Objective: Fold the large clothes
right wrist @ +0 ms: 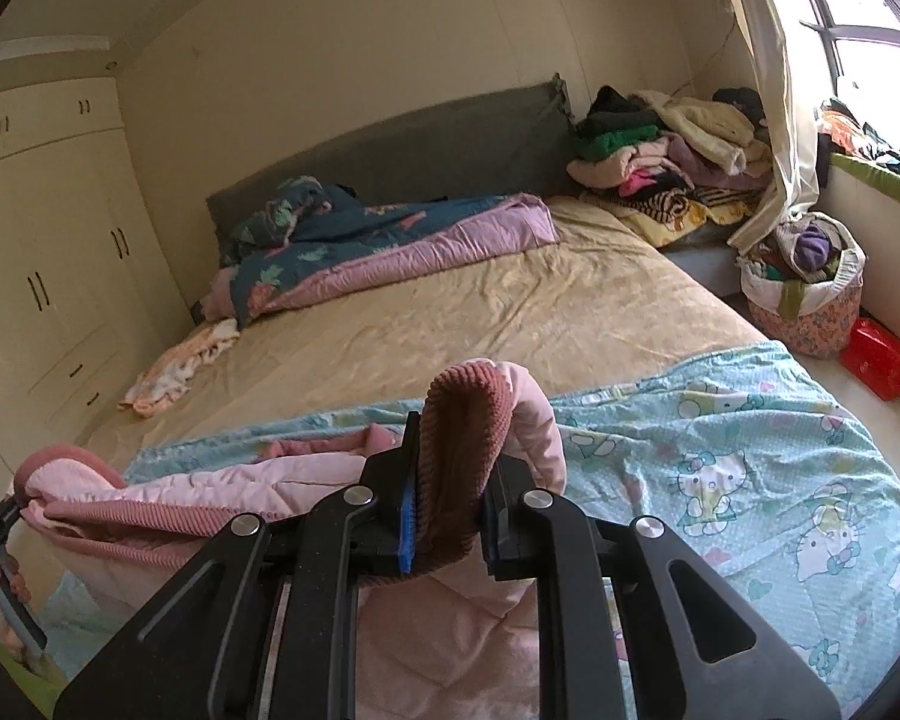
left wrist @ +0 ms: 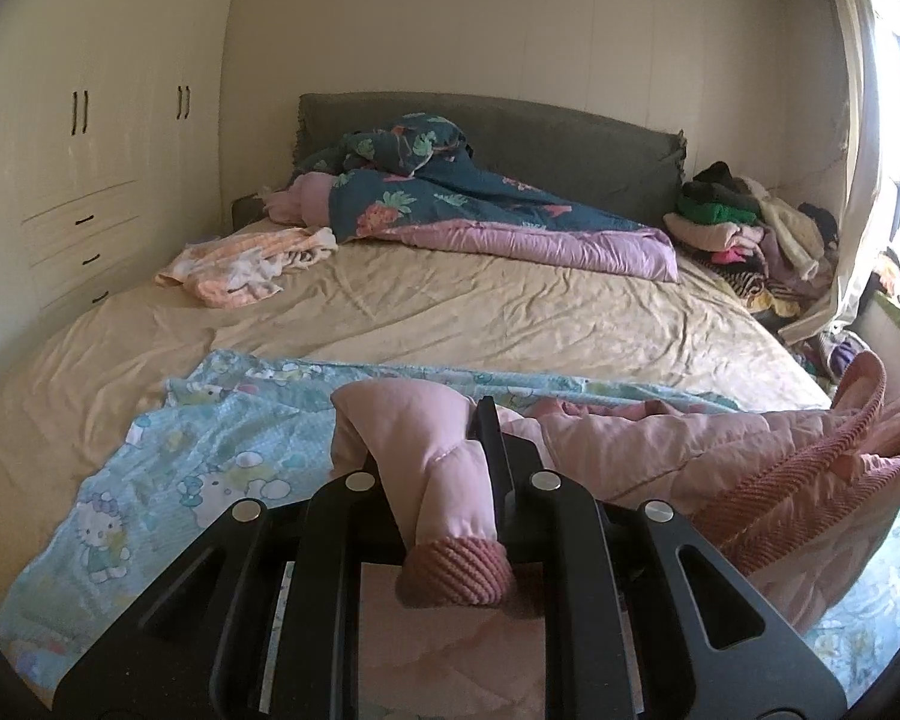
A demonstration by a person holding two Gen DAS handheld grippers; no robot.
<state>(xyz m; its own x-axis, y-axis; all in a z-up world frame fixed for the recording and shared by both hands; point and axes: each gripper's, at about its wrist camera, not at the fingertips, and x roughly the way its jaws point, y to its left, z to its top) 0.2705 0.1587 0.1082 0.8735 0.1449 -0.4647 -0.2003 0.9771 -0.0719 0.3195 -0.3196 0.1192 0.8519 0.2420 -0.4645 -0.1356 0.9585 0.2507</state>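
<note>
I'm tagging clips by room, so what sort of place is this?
A home bedroom, most likely: a wide bed with a grey headboard, a built-in wardrobe along one wall, and piled clothes by the window.

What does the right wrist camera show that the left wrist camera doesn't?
Only the right wrist view shows the flowered laundry basket full of clothes, the red box on the floor beside it, and the left gripper from outside, clamped on the jacket's far end.

Only the left wrist view shows the wardrobe drawers clearly and the ribbed cuff in the left gripper.

Both show the pink jacket stretched between the grippers, the right gripper shut on a ribbed edge, the cartoon cat sheet, the floral quilt and the clothes pile.
</note>
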